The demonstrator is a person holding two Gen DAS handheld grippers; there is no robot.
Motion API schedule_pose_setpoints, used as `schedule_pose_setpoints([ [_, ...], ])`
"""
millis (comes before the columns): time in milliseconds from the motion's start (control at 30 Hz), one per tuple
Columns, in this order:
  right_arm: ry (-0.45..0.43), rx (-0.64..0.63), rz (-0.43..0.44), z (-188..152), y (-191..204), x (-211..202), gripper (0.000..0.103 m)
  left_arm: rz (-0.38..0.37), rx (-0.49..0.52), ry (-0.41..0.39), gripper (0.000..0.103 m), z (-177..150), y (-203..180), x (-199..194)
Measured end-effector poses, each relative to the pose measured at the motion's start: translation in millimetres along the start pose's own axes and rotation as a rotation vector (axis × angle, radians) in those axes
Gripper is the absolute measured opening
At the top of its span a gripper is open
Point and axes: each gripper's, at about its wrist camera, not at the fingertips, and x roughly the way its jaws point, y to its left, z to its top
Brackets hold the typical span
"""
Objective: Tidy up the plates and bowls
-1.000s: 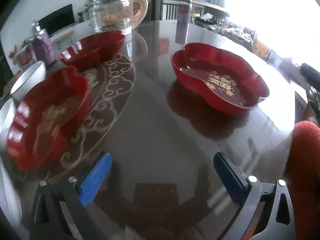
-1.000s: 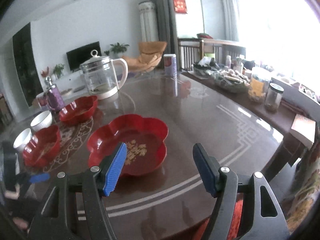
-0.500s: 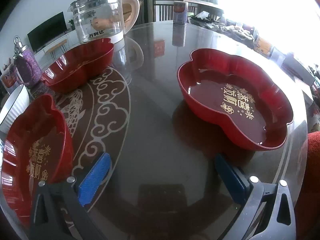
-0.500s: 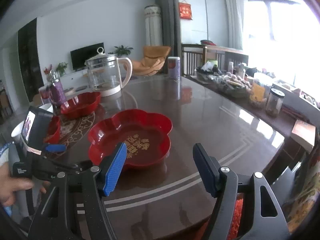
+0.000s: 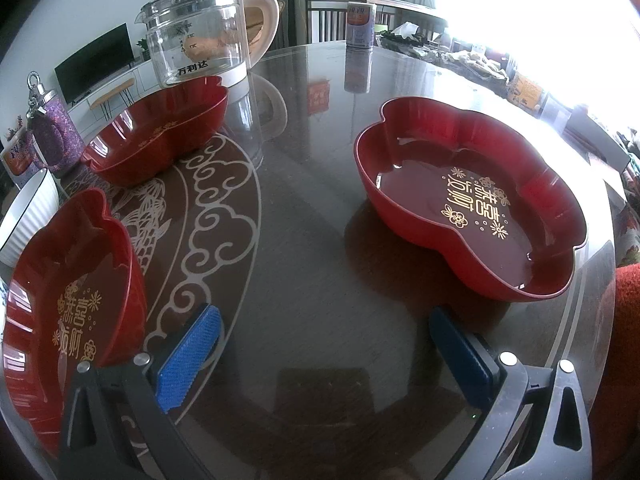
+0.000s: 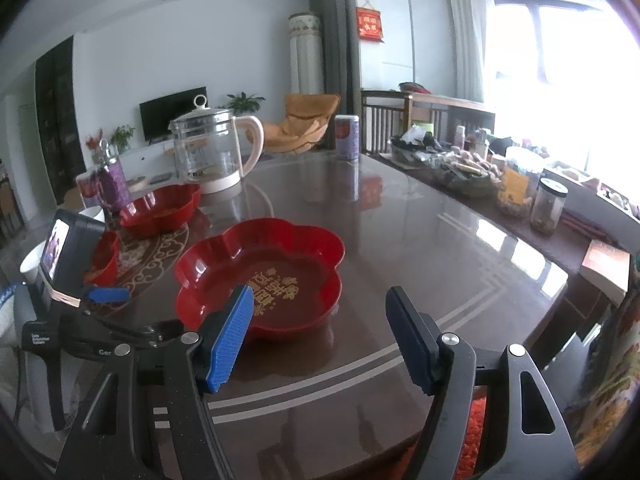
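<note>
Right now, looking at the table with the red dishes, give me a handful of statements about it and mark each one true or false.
1. Both grippers are open and hold nothing. True: the left gripper and the right gripper each stand open over the table.
2. The large red flower-shaped plate carries gold lettering inside. True.
3. Two red bowls are stacked one inside the other. False: the near red bowl and the far red bowl sit apart.
4. The glass kettle lies on its side. False: it stands upright behind the far red bowl.
5. A white bowl stands at the left edge. True.
</note>
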Motion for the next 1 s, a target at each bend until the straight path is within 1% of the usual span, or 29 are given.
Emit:
schedule_pose_setpoints([
  [300, 0.002, -0.026, 0.018, -2, 7, 1, 0.072, 0.0, 0.0, 0.0, 0.103, 0, 0, 0],
  [467, 0.0, -0.019, 0.026, -2, 7, 0, 0.072, 0.0, 0.0, 0.0, 0.103, 0, 0, 0],
  [600, 0.012, 0.002, 0.047, -2, 4, 2, 0.072, 0.0, 0.0, 0.0, 0.103, 0, 0, 0],
  [733, 0.036, 0.059, 0.047, -1, -6, 8, 0.072, 0.0, 0.0, 0.0, 0.103, 0, 0, 0],
  [800, 0.057, 0.106, 0.066, 0, -14, 11, 0.072, 0.0, 0.0, 0.0, 0.103, 0, 0, 0],
  [867, 0.105, 0.176, 0.087, 2, -23, 18, 0.072, 0.0, 0.0, 0.0, 0.103, 0, 0, 0],
  [900, 0.137, 0.213, 0.067, 2, -27, 22, 0.072, 0.0, 0.0, 0.0, 0.103, 0, 0, 0],
  [967, 0.243, 0.279, -0.046, 4, -31, 33, 0.072, 0.0, 0.0, 0.0, 0.103, 0, 0, 0],
  [1000, 0.282, 0.29, -0.061, 5, -32, 37, 0.072, 0.0, 0.0, 0.0, 0.103, 0, 0, 0],
])
